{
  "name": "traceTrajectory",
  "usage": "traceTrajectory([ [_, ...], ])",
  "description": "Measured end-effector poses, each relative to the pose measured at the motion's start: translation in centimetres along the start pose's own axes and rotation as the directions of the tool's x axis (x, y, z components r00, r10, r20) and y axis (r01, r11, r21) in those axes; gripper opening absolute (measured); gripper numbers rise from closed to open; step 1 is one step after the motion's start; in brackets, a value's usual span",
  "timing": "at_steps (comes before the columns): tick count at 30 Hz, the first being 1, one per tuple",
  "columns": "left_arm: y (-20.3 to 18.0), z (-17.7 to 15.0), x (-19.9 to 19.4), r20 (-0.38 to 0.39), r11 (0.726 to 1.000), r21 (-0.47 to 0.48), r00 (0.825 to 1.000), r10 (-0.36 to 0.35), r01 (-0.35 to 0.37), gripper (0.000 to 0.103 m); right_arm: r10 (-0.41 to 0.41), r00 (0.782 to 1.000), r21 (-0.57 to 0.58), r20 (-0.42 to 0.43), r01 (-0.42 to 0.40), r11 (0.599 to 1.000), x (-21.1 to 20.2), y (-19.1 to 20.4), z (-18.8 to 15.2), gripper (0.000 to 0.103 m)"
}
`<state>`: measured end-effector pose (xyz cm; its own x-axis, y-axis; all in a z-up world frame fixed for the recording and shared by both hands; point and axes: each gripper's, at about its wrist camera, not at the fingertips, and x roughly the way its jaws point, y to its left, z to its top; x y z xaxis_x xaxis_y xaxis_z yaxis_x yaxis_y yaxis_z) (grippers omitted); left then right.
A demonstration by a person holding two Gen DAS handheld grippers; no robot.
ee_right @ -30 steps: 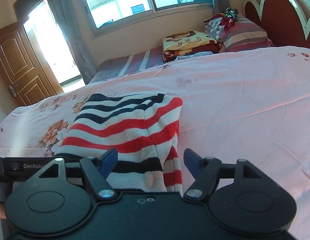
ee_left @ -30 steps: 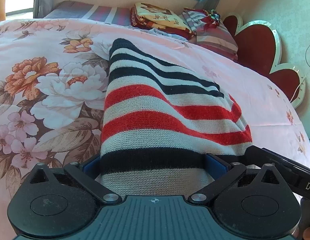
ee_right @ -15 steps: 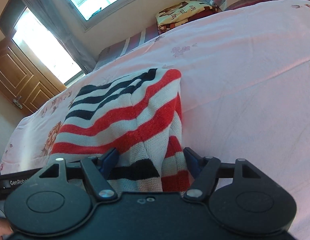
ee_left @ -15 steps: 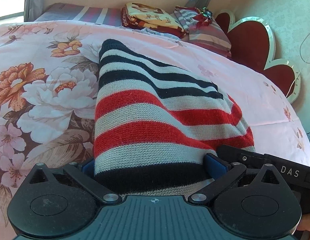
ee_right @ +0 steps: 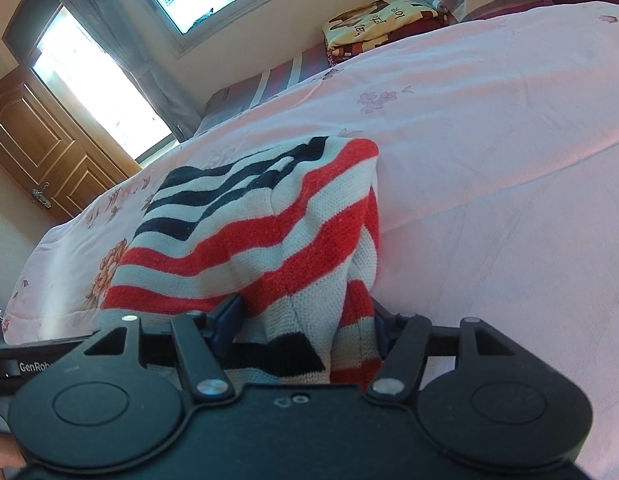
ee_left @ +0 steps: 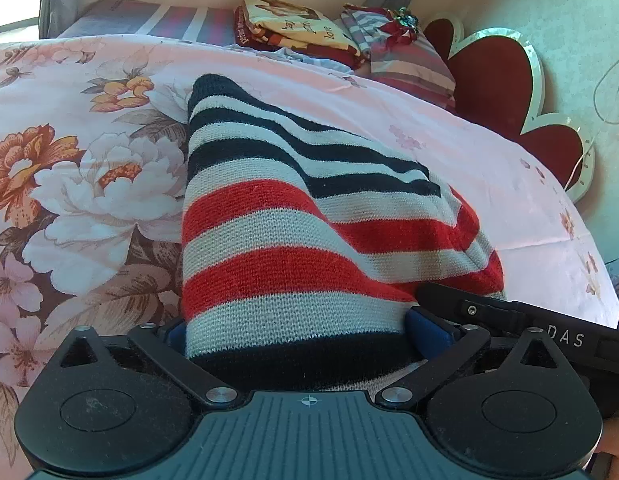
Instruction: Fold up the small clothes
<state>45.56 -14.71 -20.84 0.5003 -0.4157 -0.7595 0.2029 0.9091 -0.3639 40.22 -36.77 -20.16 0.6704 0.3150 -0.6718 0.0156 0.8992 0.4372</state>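
Sweater (ee_left: 293, 248) lies folded on the quilt (ee_left: 69, 184), near edge running in between both sets of jaws. Your left gripper (ee_left: 297, 336) straddles its 6 o'clock hem, jaws just closing in, wide; blue pads flank the knit but can't tell if they press. Your right gripper (ee_right: 305, 320) sits at the sweater's 5 o'clock corner, jaws just closing, fabric bunched between the pads and pinched. Folded blanket (ee_left: 297, 24) and pillow (ee_left: 405, 56) at 12 to 1 o'clock, headboard (ee_left: 493, 80) at 2.

Ahead of both tools, passage is blocked by the striped sweater (ee_left: 293, 240); bare bedspread (ee_right: 489, 160) is left free rightward.
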Motion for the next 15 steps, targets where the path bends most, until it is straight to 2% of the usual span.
traceTrajectory([
  [1, -0.1, 0.0, -0.6, 0.01, 1.0, -0.003, 1.0, -0.001, 0.001, 0.085, 0.002, 1.0, 0.011, -0.007, -0.002, 1.0, -0.1, 0.0, 0.1, 0.061],
  [2, -0.4, 0.0, -1.2, 0.025, 1.0, 0.016, 1.0, -0.006, 0.006, 0.081, 0.005, 1.0, 0.018, -0.01, -0.005, 1.0, -0.3, 0.1, 0.1, 0.055],
  [3, -0.6, -0.1, -1.6, 0.034, 0.999, 0.038, 0.999, -0.012, 0.01, 0.08, 0.007, 1.0, 0.008, -0.005, -0.007, 1.0, -0.7, 0.4, 0.1, 0.05],
  [4, -0.8, -0.2, -1.7, 0.032, 0.999, 0.053, 0.999, -0.01, 0.009, 0.08, 0.0, 1.0, -0.013, 0.003, 0.0, 1.0, -1.0, 0.7, -0.1, 0.049],
  [8, 0.4, 0.1, -0.5, 0.009, 1.0, -0.007, 1.0, -0.027, 0.027, 0.08, -0.002, 1.0, -0.01, -0.002, 0.002, 1.0, -0.3, 0.3, -0.2, 0.049],
  [11, -0.2, 0.0, -0.9, 0.015, 1.0, 0.017, 1.0, -0.011, 0.01, 0.078, -0.015, 1.0, -0.006, 0.003, 0.015, 1.0, -0.3, 0.6, -0.2, 0.048],
  [15, -0.7, 0.0, -2.3, 0.033, 0.999, 0.036, 0.999, -0.011, 0.01, 0.073, 0.03, 0.998, 0.036, 0.052, -0.032, 0.999, -2.0, 1.0, -0.3, 0.039],
])
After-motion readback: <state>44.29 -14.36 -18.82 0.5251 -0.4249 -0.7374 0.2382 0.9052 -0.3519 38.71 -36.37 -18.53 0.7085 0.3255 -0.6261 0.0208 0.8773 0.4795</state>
